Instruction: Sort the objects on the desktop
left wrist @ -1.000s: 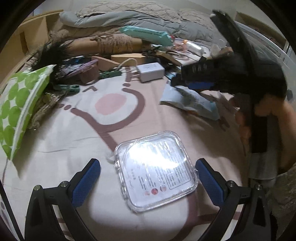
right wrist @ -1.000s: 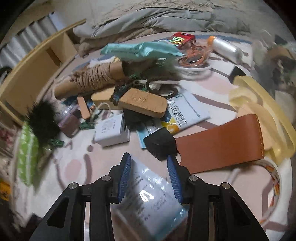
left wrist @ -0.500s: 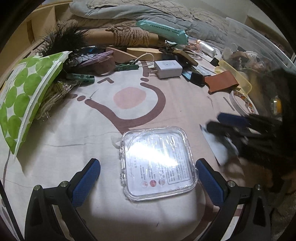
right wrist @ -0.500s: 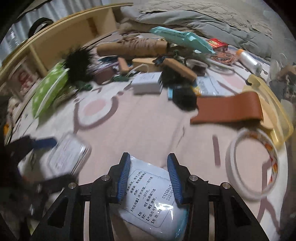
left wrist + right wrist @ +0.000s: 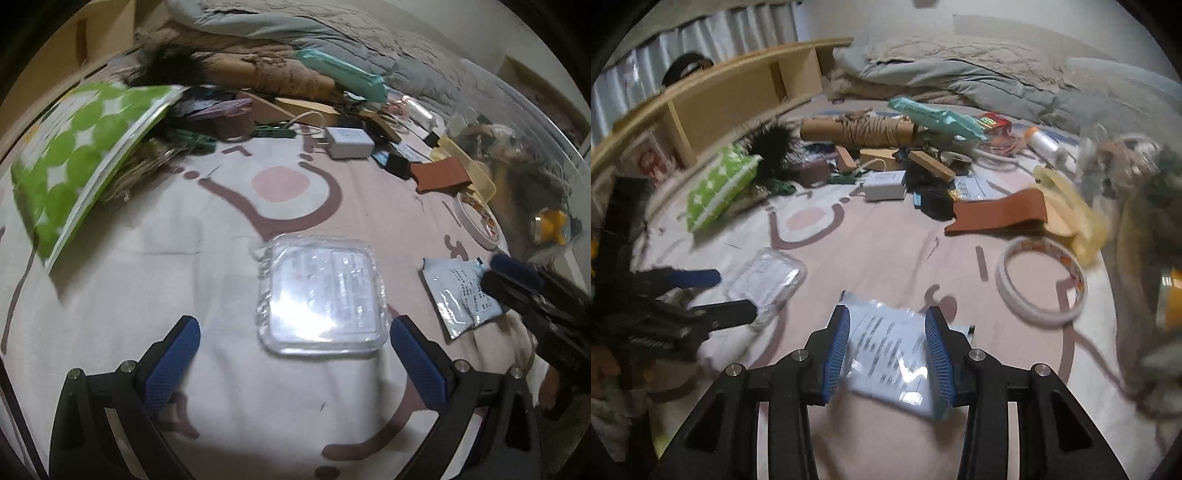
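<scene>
Your right tongs (image 5: 888, 350) grip the white sachet (image 5: 886, 347) above the bed (image 5: 886, 258); your left tongs (image 5: 291, 360) gape around the clear case (image 5: 321, 295). Carrying step: next, choose the sachet's pile and release.

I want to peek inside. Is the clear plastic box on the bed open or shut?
Shut. The clear plastic box lies flat on the bed sheet, lid down all round, with no gap showing. What's inside cannot be told through the glare.
</scene>
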Available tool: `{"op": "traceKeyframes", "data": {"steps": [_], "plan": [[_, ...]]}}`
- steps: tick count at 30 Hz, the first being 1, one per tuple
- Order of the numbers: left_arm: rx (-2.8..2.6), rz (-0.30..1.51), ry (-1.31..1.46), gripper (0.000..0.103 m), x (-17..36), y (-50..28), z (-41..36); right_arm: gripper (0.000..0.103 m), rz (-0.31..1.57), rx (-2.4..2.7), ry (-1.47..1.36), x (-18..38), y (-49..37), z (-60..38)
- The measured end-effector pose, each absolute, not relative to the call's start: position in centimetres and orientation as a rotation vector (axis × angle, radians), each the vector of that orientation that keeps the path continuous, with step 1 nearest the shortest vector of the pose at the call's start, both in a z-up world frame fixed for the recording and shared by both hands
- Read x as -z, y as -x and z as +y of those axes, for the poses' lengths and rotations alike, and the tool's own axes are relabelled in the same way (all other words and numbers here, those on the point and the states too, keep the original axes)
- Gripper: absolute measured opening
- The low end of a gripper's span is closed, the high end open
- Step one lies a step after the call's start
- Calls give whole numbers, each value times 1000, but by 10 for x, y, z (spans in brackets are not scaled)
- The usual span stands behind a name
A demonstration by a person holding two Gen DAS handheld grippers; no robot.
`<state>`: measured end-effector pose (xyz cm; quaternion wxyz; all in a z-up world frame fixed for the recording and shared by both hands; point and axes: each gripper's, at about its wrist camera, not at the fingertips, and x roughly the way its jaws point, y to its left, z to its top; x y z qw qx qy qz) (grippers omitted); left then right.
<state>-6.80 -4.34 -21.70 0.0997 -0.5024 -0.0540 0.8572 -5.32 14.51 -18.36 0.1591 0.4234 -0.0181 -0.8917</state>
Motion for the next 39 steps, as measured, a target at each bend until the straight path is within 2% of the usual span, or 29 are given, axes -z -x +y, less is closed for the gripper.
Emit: {"op": "traceKeyframes", "data": {"steps": [6,10,14,25,31,36,39], "plan": [[-2568,-135,1470,103,216,56,-43,43,-400,2271,-1254,198,44,142],[-2562,-136,1451,103,216,50,-43,43,-425,2165,-1232,198,46,128],[-2560,-145,1447,103,219,51,-42,43,-541,2121,-1259,208,54,128],[-2591,-24,1414,103,225,58,-21,42,-702,2207,-1340,223,65,158],[-2603,-26,1390,103,228,66,-16,43,-660,2221,-1319,216,62,156],[-2605,-54,1378,103,227,71,-15,43,-599,2264,-1139,186,54,166],[-2597,-32,1370,103,227,73,-10,43,-566,2395,-1124,179,56,184]]}}
